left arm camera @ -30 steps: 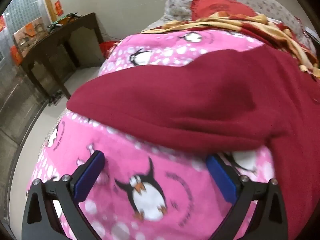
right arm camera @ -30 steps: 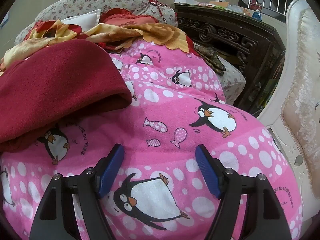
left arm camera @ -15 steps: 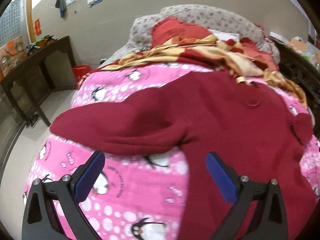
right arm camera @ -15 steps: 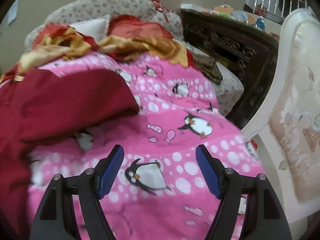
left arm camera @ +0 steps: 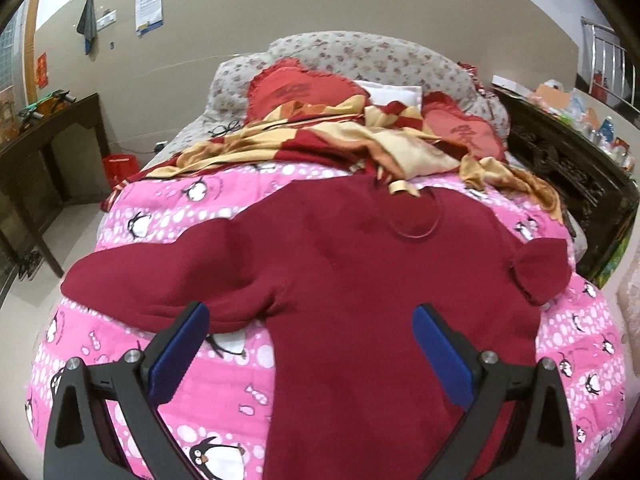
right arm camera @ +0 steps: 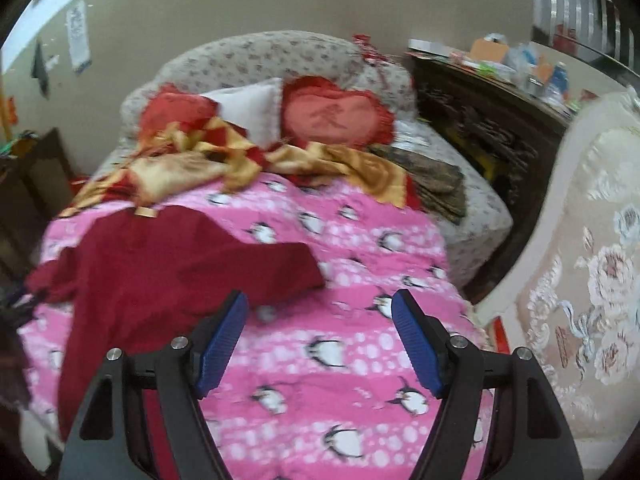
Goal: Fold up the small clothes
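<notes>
We are looking at a dark red sweater (left arm camera: 360,280) lying face up on the pink penguin blanket (left arm camera: 224,380) on the bed, its collar toward the pillows, one sleeve stretching out flat and the other folding back at the cuff. We are holding the left gripper (left arm camera: 310,354) and right gripper (right arm camera: 320,340) above it, fingers spread apart and gripping nothing.

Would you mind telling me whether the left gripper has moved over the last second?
Yes. The left gripper has pulled back and up from the dark red top: the floral headboard, earlier cut off at the frame's top, now shows whole.
</notes>
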### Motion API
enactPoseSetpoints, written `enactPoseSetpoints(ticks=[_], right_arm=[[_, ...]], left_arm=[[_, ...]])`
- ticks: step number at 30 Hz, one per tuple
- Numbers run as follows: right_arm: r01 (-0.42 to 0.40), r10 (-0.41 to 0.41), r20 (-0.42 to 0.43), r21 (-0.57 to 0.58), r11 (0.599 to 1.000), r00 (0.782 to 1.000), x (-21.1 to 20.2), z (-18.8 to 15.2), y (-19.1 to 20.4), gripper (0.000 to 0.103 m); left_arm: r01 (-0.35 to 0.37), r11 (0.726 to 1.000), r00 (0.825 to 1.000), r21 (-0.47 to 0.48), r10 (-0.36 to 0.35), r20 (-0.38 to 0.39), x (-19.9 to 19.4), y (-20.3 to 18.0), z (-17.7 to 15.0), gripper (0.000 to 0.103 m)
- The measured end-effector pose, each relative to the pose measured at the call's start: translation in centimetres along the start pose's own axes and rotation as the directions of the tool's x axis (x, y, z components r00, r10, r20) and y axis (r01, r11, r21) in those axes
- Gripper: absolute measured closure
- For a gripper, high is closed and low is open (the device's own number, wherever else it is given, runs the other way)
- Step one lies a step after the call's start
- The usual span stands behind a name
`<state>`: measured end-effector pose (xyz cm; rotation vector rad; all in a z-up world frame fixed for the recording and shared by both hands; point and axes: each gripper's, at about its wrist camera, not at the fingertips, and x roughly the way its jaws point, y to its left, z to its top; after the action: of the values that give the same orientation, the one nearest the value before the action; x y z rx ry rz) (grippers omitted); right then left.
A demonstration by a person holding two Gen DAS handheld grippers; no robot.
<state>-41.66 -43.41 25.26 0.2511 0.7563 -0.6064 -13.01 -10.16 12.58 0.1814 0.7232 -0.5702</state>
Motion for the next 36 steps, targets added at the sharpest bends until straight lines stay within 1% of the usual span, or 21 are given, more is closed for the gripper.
enactPoseSetpoints(ticks=[2, 4, 7, 9, 12, 17, 21, 26, 31, 36], right_arm=[[-0.024, 0.025, 0.019, -0.037, 0.999, 1.0, -0.4, 0.2, 2.1, 0.012], [-0.07, 0.071, 0.019, -0.048, 0.996, 0.997, 0.6, 0.0, 4.7, 0.012], [-0.137, 0.137, 0.002, -0.048, 0.989, 0.991, 3.2, -1.1, 8.9, 0.012], [-0.159, 0.159, -0.01, -0.052, 0.986, 0.987, 5.0, -2.0, 11.4, 0.012], [-0.216, 0.213, -0.04, -0.071, 0.974, 0.976, 7.8, -3.4, 15.4, 0.012], [-0.224, 0.221, -0.044, -0.078, 0.971, 0.974, 10.2, -5.2, 19.4, 0.012], [-0.226, 0.224, -0.04, -0.053, 0.973, 0.974, 11.4, -5.4, 20.8, 0.012], [-0.189, 0.187, -0.033, -0.06, 0.98, 0.982, 12.0, -5.3, 22.0, 0.012], [-0.201, 0.197, -0.069, -0.048, 0.978, 0.978, 13.1, -5.2, 22.5, 0.012], [-0.199, 0.196, -0.069, -0.04, 0.979, 0.978, 13.5, -5.3, 22.6, 0.012]], left_arm=[[0.0, 1.0, 1.0, 0.004, 0.0, 0.008, -0.2, -0.4, 0.1, 0.0], [-0.004, 1.0, 1.0, 0.005, 0.004, -0.003, -0.1, -0.4, 0.1, 0.0], [-0.03, 1.0, 1.0, 0.011, 0.03, -0.005, 0.1, -0.4, -0.1, 0.0], [-0.047, 0.999, 0.999, 0.012, 0.048, -0.011, 0.4, -0.2, -0.3, 0.0], [-0.056, 0.998, 0.998, 0.004, 0.056, -0.016, 0.6, 0.2, -0.4, 0.0], [-0.058, 0.998, 0.998, -0.008, 0.058, -0.035, 1.3, 0.7, -0.5, 0.0], [-0.056, 0.998, 0.998, -0.018, 0.055, -0.043, 1.8, 0.8, -0.6, 0.0], [-0.06, 0.998, 0.997, -0.018, 0.059, -0.054, 2.5, 0.7, -0.7, 0.0], [-0.054, 0.998, 0.997, -0.028, 0.052, -0.064, 3.1, 0.6, -0.7, 0.0], [-0.054, 0.998, 0.996, -0.027, 0.052, -0.068, 3.4, 0.4, -0.7, 0.0]])
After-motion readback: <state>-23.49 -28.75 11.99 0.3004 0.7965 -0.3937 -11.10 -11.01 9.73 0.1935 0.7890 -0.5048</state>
